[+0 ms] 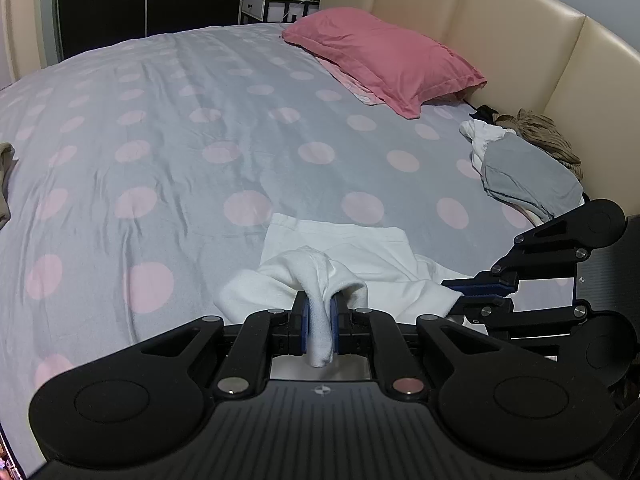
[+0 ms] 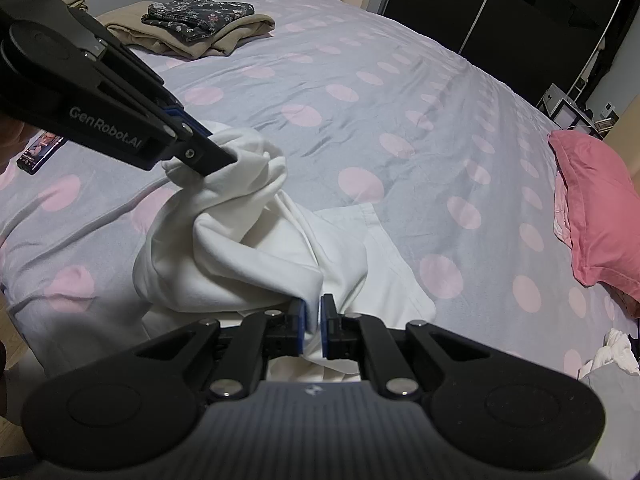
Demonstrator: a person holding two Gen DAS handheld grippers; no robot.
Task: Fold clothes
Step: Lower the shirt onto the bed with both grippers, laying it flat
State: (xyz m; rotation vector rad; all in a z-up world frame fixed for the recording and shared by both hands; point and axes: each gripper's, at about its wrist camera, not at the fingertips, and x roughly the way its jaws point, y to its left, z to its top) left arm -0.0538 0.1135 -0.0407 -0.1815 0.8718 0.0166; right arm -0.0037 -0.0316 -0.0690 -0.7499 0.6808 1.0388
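Observation:
A white garment (image 1: 352, 248) lies partly flat and partly bunched on the polka-dot bed sheet (image 1: 180, 140). At the bottom of the left wrist view my left gripper (image 1: 319, 304) is shut on a raised fold of it, and the cloth hangs down between the blue pads. My right gripper (image 1: 460, 292) comes in from the right, shut on the garment's near edge. In the right wrist view the right gripper (image 2: 313, 308) pinches a fold of the white garment (image 2: 240, 264). The left gripper (image 2: 228, 152) holds a twisted bunch lifted above the sheet (image 2: 360, 100).
A pink pillow (image 1: 384, 56) lies by the cream headboard (image 1: 500, 40). A loose pile of grey, white and tan clothes (image 1: 520, 164) sits to the right. A folded tan and floral stack (image 2: 192, 24) lies at the far side; a phone (image 2: 40, 152) rests near the sheet's edge.

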